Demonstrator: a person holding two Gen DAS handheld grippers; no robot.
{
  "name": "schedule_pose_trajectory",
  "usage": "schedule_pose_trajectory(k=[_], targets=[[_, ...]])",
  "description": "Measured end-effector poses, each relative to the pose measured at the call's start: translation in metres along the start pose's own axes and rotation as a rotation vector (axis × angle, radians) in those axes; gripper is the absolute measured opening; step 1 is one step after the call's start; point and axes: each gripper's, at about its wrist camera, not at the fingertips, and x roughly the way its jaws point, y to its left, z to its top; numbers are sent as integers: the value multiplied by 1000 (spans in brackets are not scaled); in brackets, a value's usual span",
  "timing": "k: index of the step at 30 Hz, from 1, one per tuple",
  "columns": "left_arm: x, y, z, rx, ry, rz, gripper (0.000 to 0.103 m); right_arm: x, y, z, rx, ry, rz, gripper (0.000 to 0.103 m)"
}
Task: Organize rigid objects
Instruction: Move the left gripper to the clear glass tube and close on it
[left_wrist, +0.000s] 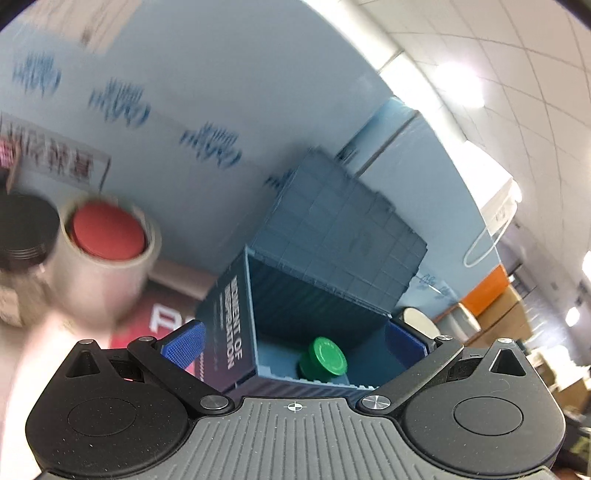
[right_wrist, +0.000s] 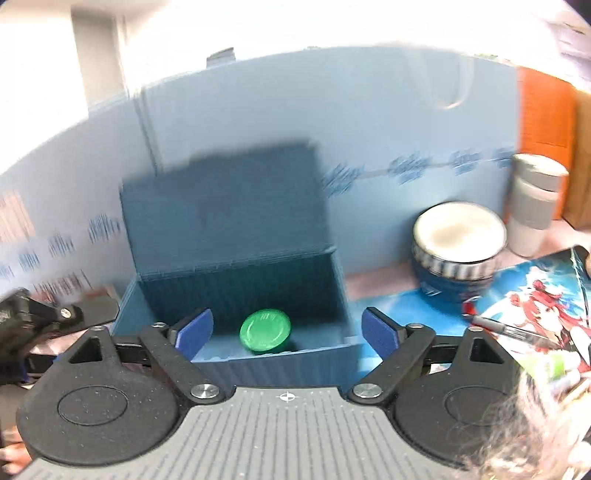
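blue ribbed plastic makes up the storage box (right_wrist: 236, 295), a rectangular bin with its hinged lid (right_wrist: 225, 206) swung up and back, the long side running across the right wrist view. inside, on the box floor near the front wall, lies a green round-capped jar (right_wrist: 265, 329), tipped over so its flat ridged cap faces the right camera and its short axis points out toward the box front. in the left wrist view the same green jar (left_wrist: 322, 357) shows in the box corner and the box (left_wrist: 236, 321) appears rotated, white lettering printed on its dark side panel.

the right claw (right_wrist: 286, 334) stands spread wide, its blue textured pads (right_wrist: 195, 334) apart in front of the box with nothing between them. the left claw (left_wrist: 295, 343) straddles the box, blue pads (left_wrist: 184, 345) on either side of it; whether they press its walls cannot be told.

to the left in the left view, blurred, sit a grey cylinder with a red disc top (left_wrist: 107, 258) and a black-lidded jar (left_wrist: 26, 236). on the tabletop (right_wrist: 384, 284) right of the box stand a blue tin with a white lid (right_wrist: 458, 251), a grey-and-white cylinder (right_wrist: 535, 206), and a pen (right_wrist: 506, 330) on a printed mat (right_wrist: 546, 295).
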Motion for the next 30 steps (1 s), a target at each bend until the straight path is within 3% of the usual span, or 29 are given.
schedule_pose_trajectory(k=[6,11,16,18,22,25,27,28,30], targets=[[-13,-36,-7,193,-48,14,103,-56,-62,-35,228,-153,-61,99],[-20,-65,-19,309,-71,-31,103,-71,-105,-51,328,-157,-163,99],[-30,-95,-37,445,-89,-110,103,-83,-154,-73,429,-162,-218,99],[-38,-114,-54,545,-112,-134,103,-89,-173,-82,475,-171,-230,99],[-38,-149,-94,720,-142,-254,103,-98,-214,-104,572,-212,-166,99],[-20,-170,-124,844,-104,-295,103,-100,-231,-114,607,-205,-158,99],[-2,-182,-139,899,-33,-272,103,-98,-239,-119,615,-195,-141,99],[9,-187,-143,877,14,-256,103,-98,-242,-120,619,-194,-127,99],[30,-193,-141,738,121,-273,103,-97,-244,-122,615,-200,-109,99]])
